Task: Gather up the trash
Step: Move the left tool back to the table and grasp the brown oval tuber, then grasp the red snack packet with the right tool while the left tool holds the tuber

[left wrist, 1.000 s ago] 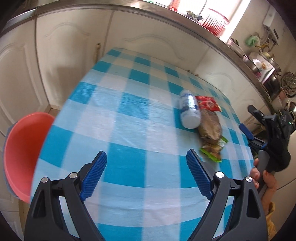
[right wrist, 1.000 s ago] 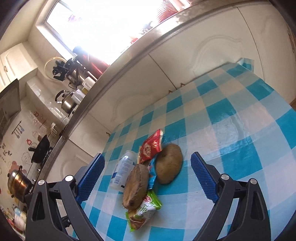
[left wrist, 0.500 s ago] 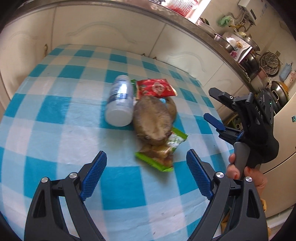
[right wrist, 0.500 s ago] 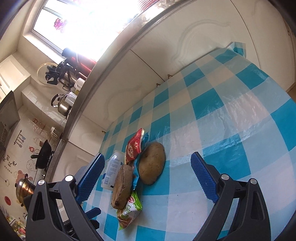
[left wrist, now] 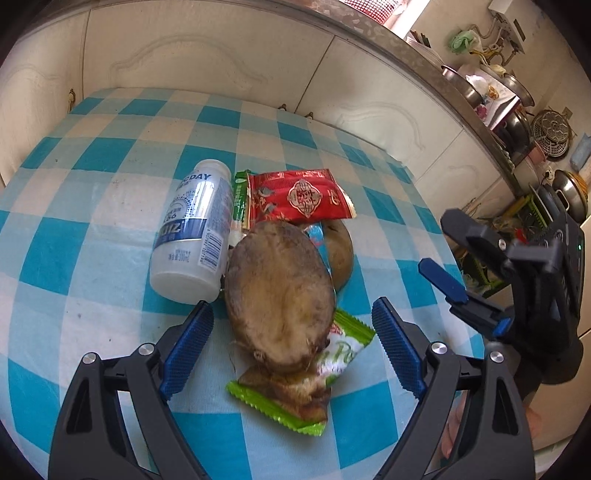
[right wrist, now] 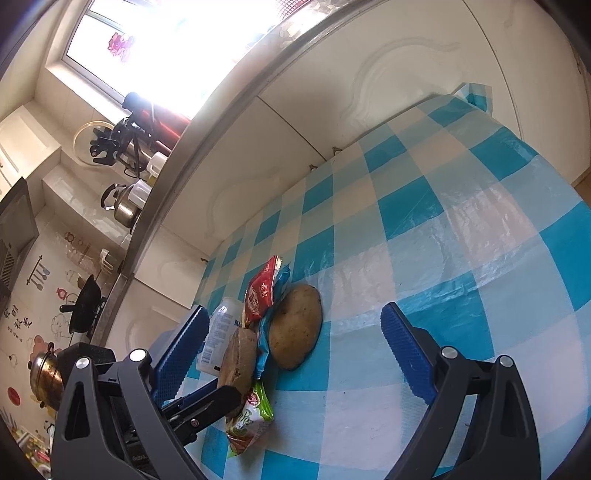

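Tongs both gape empty; left gripper (left wrist: 291, 325) tilts down over trash pile (left wrist: 275, 291); right gripper (right wrist: 295, 343) beside.

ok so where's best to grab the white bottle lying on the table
Grip the white bottle across its round body, near the middle, coming down from above. It lies on its side with its cap end pointing away, and the brown lump crowds its right flank, so the left gripper should slide in from the clear left side.

Blue-white checked tablecloth (left wrist: 110, 206) on table against cream cabinet doors (left wrist: 192, 62); steel-edged counter (right wrist: 207, 122) above; bright window (right wrist: 177, 33); pots (left wrist: 517, 92) on counter's right end.
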The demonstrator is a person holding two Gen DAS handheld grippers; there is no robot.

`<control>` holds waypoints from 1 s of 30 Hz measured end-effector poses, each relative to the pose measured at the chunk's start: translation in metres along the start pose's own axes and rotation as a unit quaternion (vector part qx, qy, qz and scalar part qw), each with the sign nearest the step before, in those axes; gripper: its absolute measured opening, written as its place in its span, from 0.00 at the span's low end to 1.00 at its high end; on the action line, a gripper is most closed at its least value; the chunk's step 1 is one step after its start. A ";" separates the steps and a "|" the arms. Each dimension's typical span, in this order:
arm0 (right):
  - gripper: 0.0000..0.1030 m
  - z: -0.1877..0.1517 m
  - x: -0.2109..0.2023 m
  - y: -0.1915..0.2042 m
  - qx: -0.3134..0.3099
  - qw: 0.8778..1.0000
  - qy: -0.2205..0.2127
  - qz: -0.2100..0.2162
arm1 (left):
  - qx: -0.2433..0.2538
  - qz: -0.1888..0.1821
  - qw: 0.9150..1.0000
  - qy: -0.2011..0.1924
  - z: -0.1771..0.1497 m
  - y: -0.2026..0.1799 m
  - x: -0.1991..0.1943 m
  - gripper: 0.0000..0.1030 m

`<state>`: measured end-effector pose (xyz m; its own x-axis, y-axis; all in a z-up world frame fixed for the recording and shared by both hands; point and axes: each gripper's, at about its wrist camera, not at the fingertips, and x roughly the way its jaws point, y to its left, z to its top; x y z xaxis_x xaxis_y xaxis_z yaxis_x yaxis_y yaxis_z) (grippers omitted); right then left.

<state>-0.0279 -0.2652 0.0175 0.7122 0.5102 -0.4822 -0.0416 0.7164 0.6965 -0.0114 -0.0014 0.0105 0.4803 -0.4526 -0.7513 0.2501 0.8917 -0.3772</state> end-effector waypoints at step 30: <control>0.90 -0.013 0.027 0.016 -0.049 0.998 0.048 -0.015 | -0.036 -0.009 0.999 -0.020 -0.016 0.033 -0.027 0.59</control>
<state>-0.0181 -0.2337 0.0089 0.6434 0.5282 -0.5542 -0.0931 0.7725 0.6282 -0.0297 0.0402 0.0099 0.5102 -0.4674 -0.7220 0.1985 0.8808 -0.4299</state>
